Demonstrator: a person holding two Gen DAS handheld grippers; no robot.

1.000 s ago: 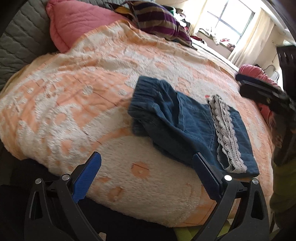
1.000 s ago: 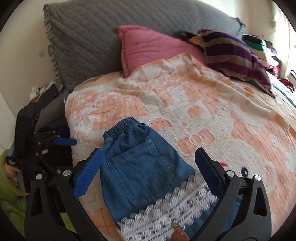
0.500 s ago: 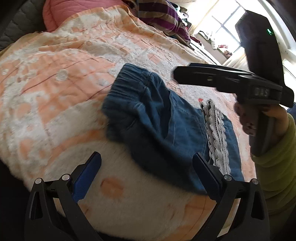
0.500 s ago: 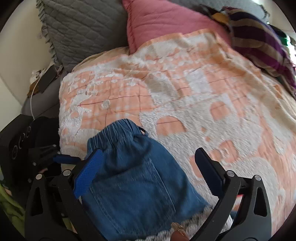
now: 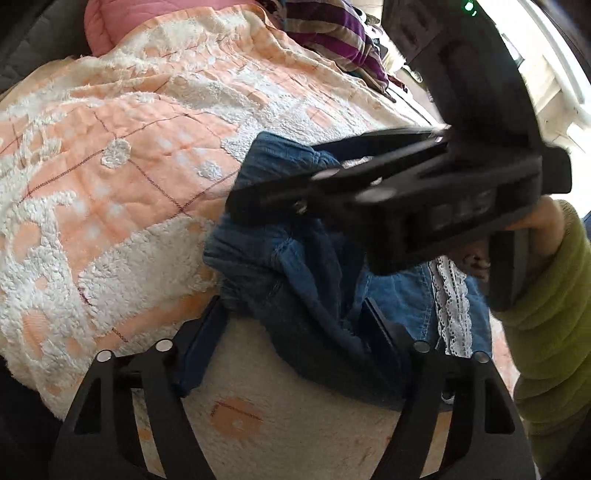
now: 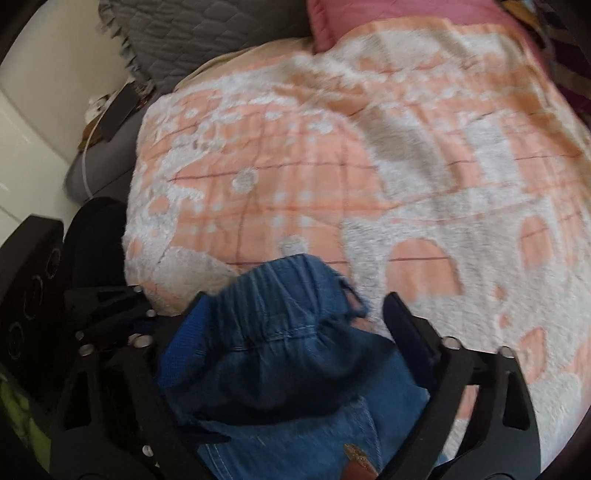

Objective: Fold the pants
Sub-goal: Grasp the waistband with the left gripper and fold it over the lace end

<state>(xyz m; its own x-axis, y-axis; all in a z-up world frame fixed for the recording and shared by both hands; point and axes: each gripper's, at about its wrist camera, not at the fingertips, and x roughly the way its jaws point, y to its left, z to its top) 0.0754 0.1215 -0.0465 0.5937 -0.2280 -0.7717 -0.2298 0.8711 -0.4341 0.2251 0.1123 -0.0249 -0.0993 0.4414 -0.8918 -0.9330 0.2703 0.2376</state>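
The blue denim pants (image 5: 310, 280) with a white lace hem (image 5: 452, 295) lie folded on the orange and white bedspread (image 5: 129, 177). My left gripper (image 5: 295, 332) is open, its fingers either side of the near waistband corner. My right gripper (image 6: 291, 325) is open around the gathered elastic waistband (image 6: 280, 295); it shows in the left wrist view (image 5: 388, 192) reaching across above the pants. The denim bunches up between both pairs of fingers.
A pink pillow (image 6: 351, 18) and a grey quilted pillow (image 6: 192, 33) lie at the bed's head. A purple striped cloth (image 5: 332, 33) lies at the far side. The bed edge (image 6: 136, 206) drops beside the left gripper body (image 6: 33, 295).
Both grippers have moved in onto the waistband end of the pants. The right gripper swung across over the denim, and the waistband is now bunched between the fingers.
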